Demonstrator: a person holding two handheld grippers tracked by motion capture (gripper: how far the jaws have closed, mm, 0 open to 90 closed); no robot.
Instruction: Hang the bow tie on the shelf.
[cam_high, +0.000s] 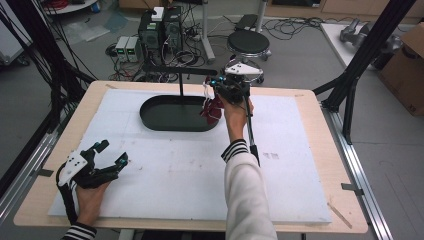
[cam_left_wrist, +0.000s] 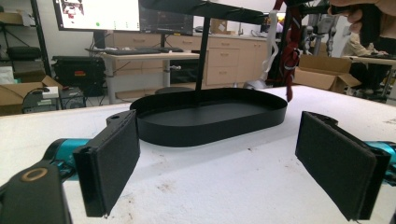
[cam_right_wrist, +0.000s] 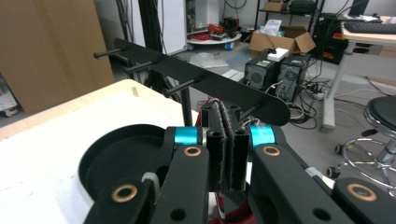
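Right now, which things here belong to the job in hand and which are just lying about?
In the job:
right gripper
red item with white straps
black peg rack
oval tray

Lying about:
left gripper
stool
computer towers

Wooden table (cam_high: 320, 165); white mat (cam_high: 180, 170); black tray (cam_high: 175, 120).

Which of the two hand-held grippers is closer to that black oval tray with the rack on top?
The right hand-held gripper: it hangs at the tray's right end. The left hand-held gripper rests near the table's front-left corner, well apart.
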